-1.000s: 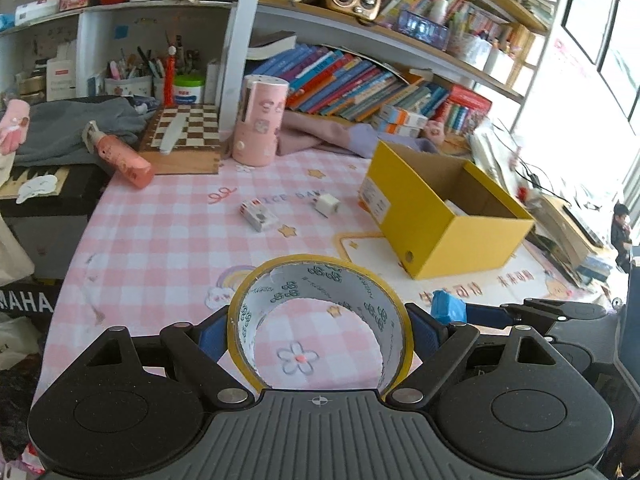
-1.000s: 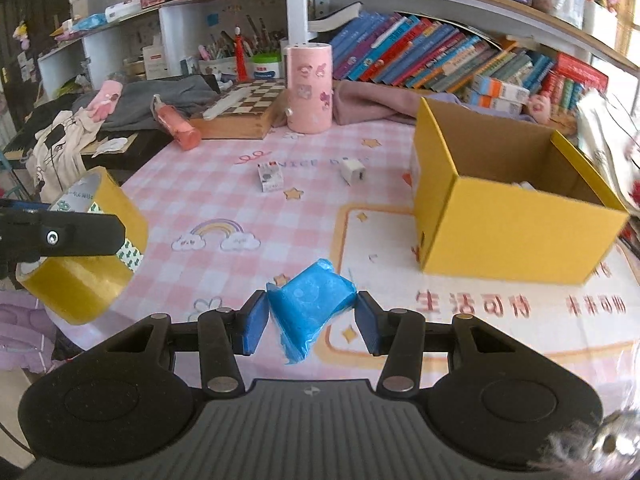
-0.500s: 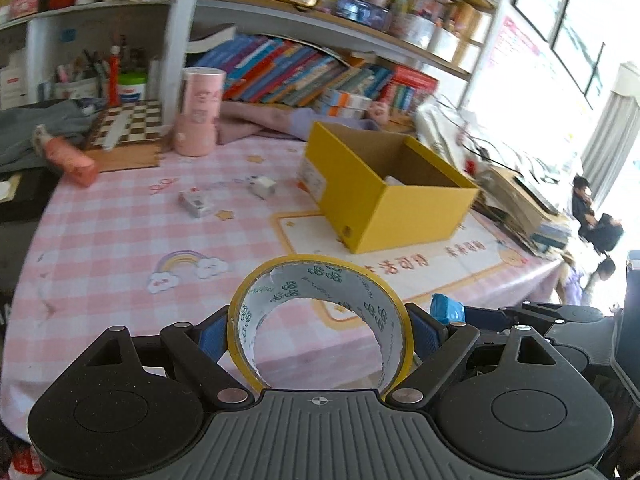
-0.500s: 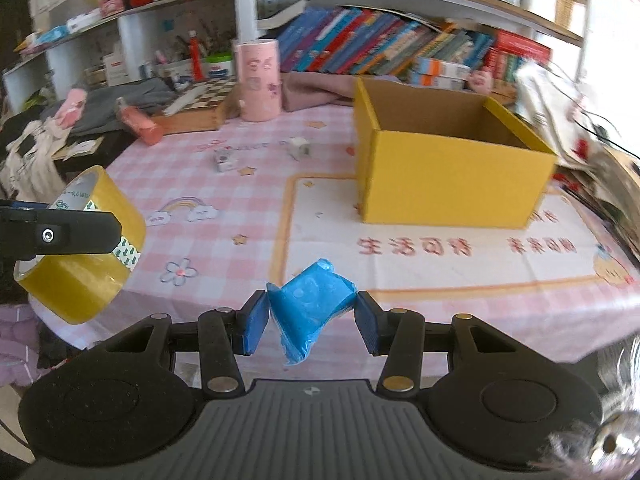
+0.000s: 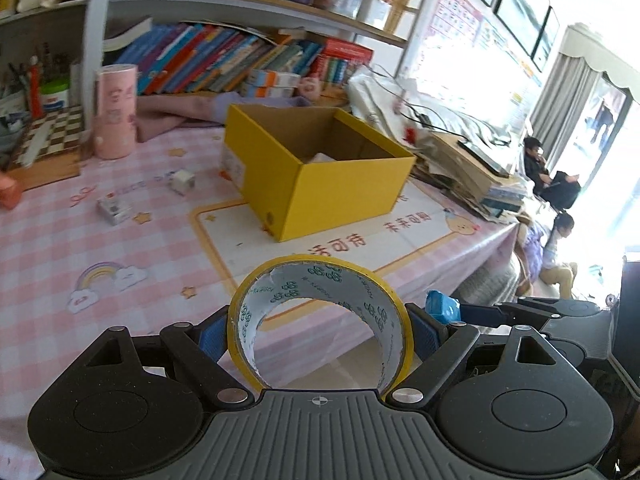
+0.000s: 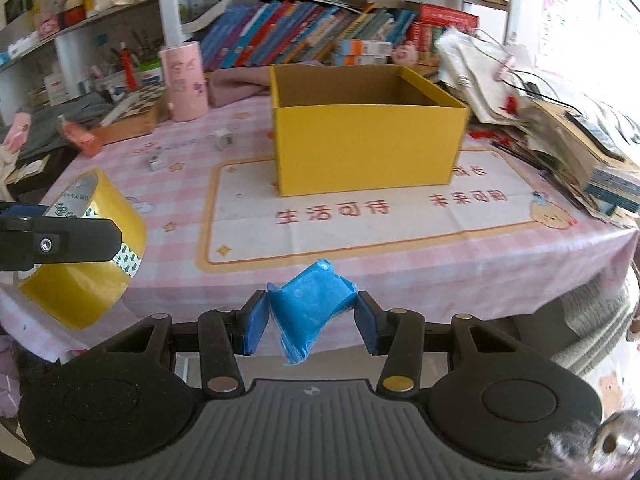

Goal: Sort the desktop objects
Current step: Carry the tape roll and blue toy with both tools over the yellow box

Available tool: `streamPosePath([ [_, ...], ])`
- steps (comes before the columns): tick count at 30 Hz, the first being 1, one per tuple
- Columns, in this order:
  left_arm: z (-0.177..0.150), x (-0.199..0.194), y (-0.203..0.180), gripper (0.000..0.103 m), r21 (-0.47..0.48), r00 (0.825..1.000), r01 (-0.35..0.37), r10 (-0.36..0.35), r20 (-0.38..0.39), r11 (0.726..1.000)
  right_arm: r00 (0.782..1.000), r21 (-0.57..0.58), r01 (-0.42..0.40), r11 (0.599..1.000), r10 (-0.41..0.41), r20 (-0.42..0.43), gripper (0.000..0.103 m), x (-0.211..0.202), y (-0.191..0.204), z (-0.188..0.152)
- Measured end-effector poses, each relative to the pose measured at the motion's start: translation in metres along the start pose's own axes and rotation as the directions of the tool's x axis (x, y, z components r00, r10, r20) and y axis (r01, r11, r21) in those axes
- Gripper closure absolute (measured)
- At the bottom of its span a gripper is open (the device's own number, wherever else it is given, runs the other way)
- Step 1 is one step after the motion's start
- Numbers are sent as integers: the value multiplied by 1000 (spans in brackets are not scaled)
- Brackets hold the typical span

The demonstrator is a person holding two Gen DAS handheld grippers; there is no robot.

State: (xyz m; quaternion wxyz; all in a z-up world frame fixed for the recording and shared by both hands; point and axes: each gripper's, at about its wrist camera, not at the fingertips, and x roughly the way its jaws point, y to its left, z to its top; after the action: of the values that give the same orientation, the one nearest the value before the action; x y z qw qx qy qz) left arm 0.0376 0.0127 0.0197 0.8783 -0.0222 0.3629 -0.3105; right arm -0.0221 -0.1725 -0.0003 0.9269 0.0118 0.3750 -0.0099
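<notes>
My left gripper (image 5: 320,326) is shut on a yellow roll of tape (image 5: 256,312), held in the air off the table's front edge. The roll also shows at the left of the right wrist view (image 6: 80,280). My right gripper (image 6: 312,316) is shut on a crumpled blue packet (image 6: 310,308), also off the front edge; the packet shows in the left wrist view (image 5: 442,307). An open yellow cardboard box (image 6: 368,140) stands on the pink checked tablecloth (image 6: 248,184) ahead of both grippers; it also shows in the left wrist view (image 5: 344,188).
Two small white items (image 5: 182,181) (image 5: 114,210) lie left of the box. A pink cylinder (image 5: 116,112), a chessboard (image 5: 48,136) and bookshelves stand behind. Piled papers and bags (image 6: 560,132) crowd the table's right side. People sit by the window (image 5: 552,184).
Both grippers have pulled back from the table and swung to the right, still holding the tape roll and blue packet. The yellow box now sits ahead, nearer the middle of each view.
</notes>
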Motion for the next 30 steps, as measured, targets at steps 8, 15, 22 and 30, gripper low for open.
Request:
streamPosePath([
  [8, 11, 22, -17, 14, 31, 999, 31, -31, -20, 999, 999, 32, 33, 999, -33, -8, 59, 3, -25, 2],
  [15, 20, 41, -31, 14, 46, 998, 52, -50, -39, 998, 999, 45, 45, 998, -44, -21, 59, 9, -43, 6],
  [22, 32, 59, -45, 14, 70, 996, 69, -65, -53, 995, 998, 71, 53, 996, -50, -32, 59, 18, -62, 10],
  [30, 56, 81, -61, 14, 85, 997, 77, -74, -38, 993, 998, 72, 49, 996, -46, -35, 59, 32, -86, 24],
])
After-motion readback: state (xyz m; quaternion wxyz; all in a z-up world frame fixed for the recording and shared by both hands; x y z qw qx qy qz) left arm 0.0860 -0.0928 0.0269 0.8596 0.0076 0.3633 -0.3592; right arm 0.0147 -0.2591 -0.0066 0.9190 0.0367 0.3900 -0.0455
